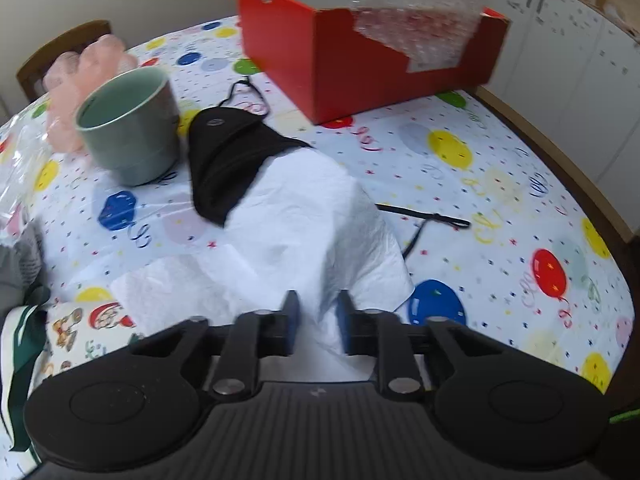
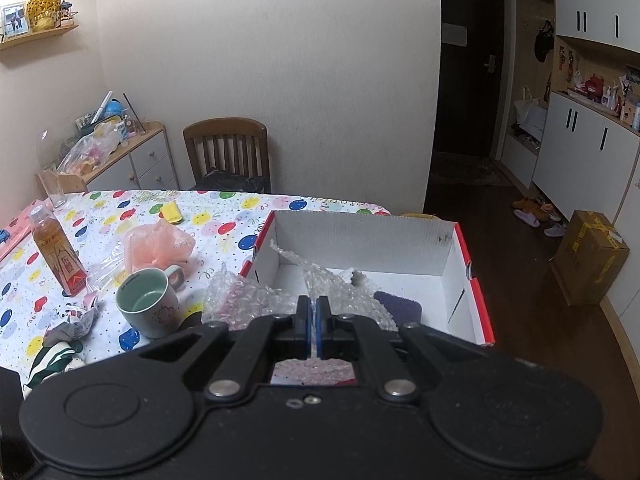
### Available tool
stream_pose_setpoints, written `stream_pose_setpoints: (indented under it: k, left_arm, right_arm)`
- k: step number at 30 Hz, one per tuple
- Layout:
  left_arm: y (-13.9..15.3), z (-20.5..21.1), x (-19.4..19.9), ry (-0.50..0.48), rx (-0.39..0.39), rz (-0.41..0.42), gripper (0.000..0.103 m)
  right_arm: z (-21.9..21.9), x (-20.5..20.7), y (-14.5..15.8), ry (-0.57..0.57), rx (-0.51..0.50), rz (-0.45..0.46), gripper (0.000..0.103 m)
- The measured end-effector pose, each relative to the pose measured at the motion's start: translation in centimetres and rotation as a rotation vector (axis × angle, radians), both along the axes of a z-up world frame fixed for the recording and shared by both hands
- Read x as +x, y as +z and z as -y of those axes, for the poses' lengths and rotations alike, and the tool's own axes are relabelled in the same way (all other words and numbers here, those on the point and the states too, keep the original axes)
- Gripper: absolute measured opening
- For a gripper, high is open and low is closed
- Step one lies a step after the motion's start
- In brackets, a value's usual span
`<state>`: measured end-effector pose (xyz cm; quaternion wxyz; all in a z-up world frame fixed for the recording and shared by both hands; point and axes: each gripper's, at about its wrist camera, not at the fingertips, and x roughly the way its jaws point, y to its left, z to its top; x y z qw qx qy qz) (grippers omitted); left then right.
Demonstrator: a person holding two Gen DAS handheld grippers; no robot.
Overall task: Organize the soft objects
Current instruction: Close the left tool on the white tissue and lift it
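Two views we log. Left wrist: left gripper (image 1: 316,322), fingers pinching the white paper towel (image 1: 304,216) lying on the surface (image 1: 500,184) beside a black mask (image 1: 228,160) and green mug (image 1: 130,128). Right wrist: right gripper (image 2: 313,320), fingers clamped on bubble wrap (image 2: 248,300) draped over the red box (image 2: 478,292).

Both fisheye views soft, evenly lit indoor light, no hard shadows; left view motion-blurred beyond its tongs (image 1: 316,320), worst on the mug (image 1: 130,128) and bubble wrap (image 1: 416,12), edges bowed, corners vignetted; doorway (image 2: 472,80) far right of right tongs (image 2: 313,312) dark.
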<state>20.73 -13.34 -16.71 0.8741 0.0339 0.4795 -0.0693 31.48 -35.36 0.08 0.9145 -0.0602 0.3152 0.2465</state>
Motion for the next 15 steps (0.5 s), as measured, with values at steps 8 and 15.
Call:
stream_pose_setpoints:
  k: [8, 15]
  left_arm:
    - [2.9, -1.3, -0.1, 0.050, -0.049, 0.053, 0.004]
    - [8.5, -1.5, 1.6, 0.084, -0.122, 0.168, 0.004]
  right_arm:
    - [0.5, 0.9, 0.1, 0.024, 0.002, 0.008, 0.002]
    - [1.5, 2.3, 0.9, 0.033, 0.014, 0.036, 0.002]
